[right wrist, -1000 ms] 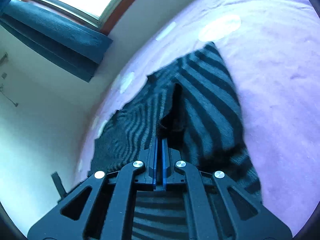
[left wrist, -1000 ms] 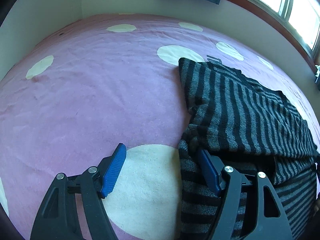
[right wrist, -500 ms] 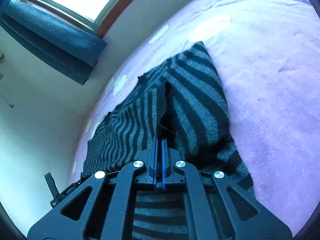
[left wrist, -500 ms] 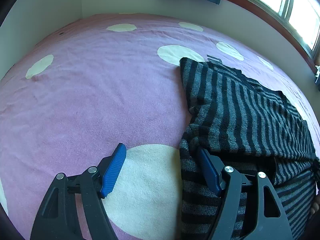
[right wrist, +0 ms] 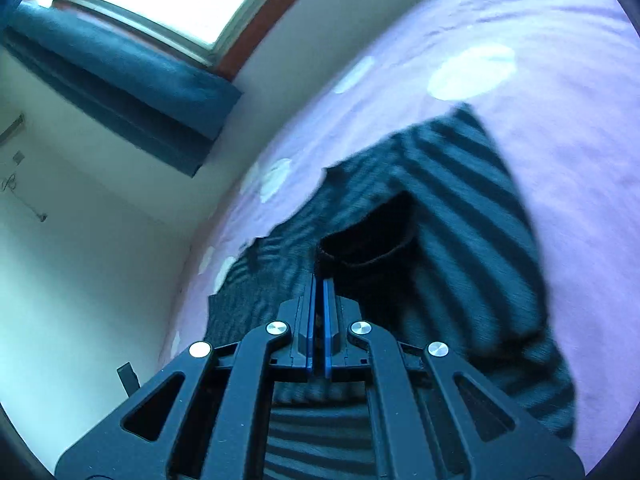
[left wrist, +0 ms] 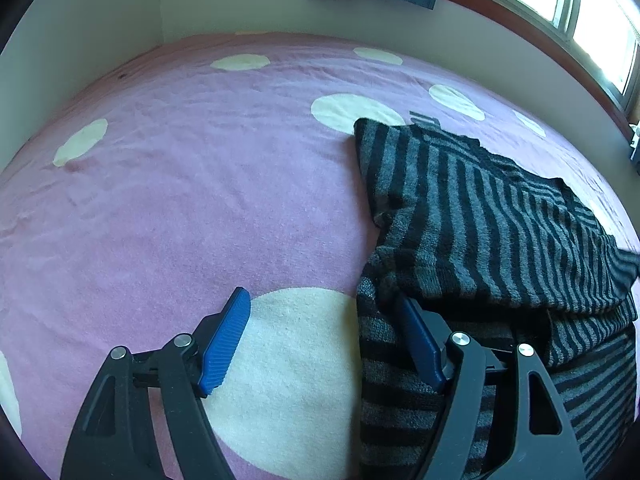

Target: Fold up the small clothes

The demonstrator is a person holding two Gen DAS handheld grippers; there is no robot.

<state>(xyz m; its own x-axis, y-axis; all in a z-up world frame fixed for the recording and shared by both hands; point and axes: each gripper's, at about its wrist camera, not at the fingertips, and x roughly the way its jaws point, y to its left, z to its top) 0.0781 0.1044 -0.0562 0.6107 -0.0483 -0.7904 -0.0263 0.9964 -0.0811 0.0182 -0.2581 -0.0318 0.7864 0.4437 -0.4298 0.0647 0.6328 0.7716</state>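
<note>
My right gripper (right wrist: 319, 280) is pinching the striped garment (left wrist: 492, 216) edge, lifting it; my left gripper (left wrist: 324, 340) is hovering spread, garment lying just right of it on the pink blanket (left wrist: 180, 200).

It was a home bedroom: a bed (left wrist: 168, 184) under a pink spotted blanket stood against plain walls, with a curtained window (left wrist: 580, 4) just above it.

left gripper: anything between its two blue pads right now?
Left wrist view: only bedspread, a white dot of it, between the left gripper pads. The striped garment edge lies against the right-hand pad, not between them.
</note>
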